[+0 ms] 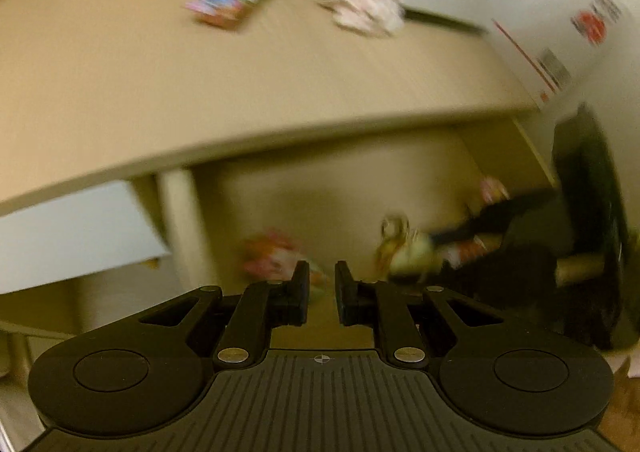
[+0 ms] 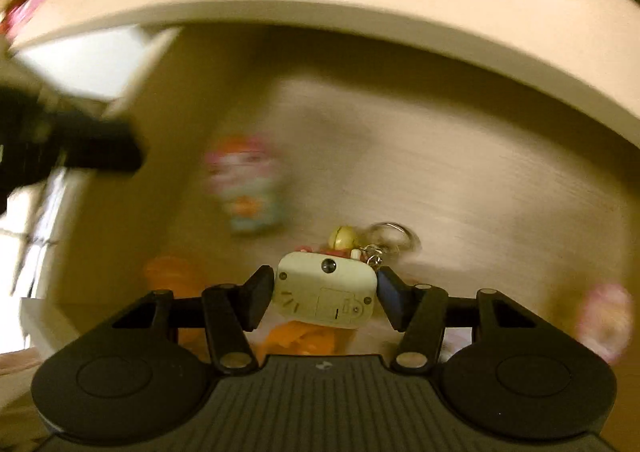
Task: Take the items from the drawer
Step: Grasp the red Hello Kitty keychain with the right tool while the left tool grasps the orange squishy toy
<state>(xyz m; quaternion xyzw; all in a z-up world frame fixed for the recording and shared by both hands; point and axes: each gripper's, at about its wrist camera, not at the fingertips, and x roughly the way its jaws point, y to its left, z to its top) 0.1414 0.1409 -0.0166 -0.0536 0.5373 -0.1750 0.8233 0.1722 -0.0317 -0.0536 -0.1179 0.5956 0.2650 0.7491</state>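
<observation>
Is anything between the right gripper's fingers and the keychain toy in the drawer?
Nothing visible. The right gripper has the cream keychain toy directly between its fingers, both pads at its sides. The orange packet lies beneath it, not in between.

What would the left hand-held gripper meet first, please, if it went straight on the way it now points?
Probably the bare drawer floor. The left hand-held gripper holds nothing, and its narrow gap points between a blurred pink packet and a keychain toy. Depth is unclear, so it might brush the packet.
</observation>
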